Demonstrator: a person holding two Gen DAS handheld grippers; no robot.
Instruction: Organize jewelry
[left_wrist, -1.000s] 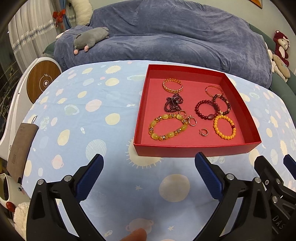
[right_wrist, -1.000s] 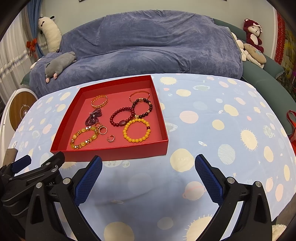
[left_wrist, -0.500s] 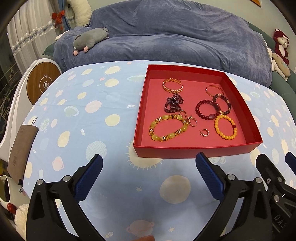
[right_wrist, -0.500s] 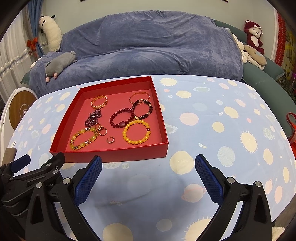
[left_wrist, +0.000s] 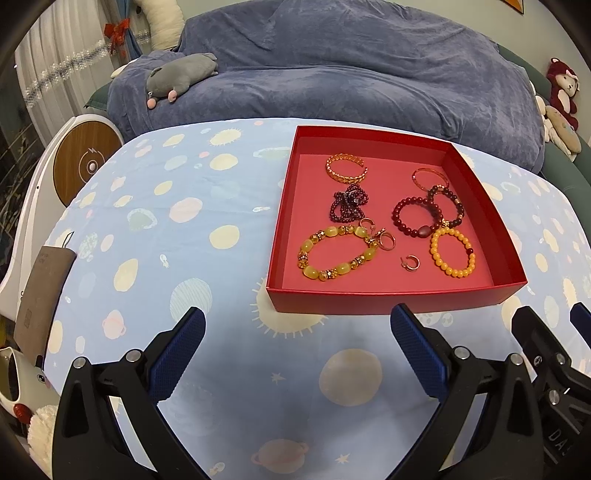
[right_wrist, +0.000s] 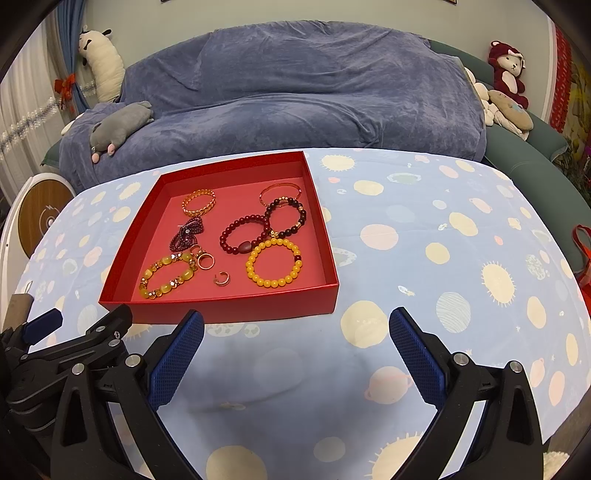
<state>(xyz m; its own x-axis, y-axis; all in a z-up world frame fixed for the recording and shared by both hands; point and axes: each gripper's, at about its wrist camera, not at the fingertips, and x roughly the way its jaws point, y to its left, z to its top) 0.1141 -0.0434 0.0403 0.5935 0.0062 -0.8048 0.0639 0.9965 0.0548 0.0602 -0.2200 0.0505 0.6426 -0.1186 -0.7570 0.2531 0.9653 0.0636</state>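
Observation:
A shallow red tray (left_wrist: 388, 301) (right_wrist: 221, 314) sits on the blue planet-print tablecloth and holds several pieces of jewelry: a yellow bead bracelet (left_wrist: 338, 254), an orange bead bracelet (left_wrist: 452, 253) (right_wrist: 274, 263), dark red bead bracelets (left_wrist: 417, 218), a gold bangle (left_wrist: 346, 169) and small gold rings (left_wrist: 410, 263). My left gripper (left_wrist: 297, 343) is open and empty, just in front of the tray's near wall. My right gripper (right_wrist: 295, 343) is open and empty, in front of the tray's near right corner. The left gripper also shows in the right wrist view (right_wrist: 55, 347).
A sofa under a blue cover (right_wrist: 295, 96) runs behind the table, with a grey plush toy (left_wrist: 181, 74) on it. A white round device with a wooden face (left_wrist: 86, 162) stands at the left. A brown pouch (left_wrist: 42, 291) lies at the table's left edge.
Both grippers have drifted very slightly; the tray sits a touch lower and closer in the views. The jewelry has not moved.

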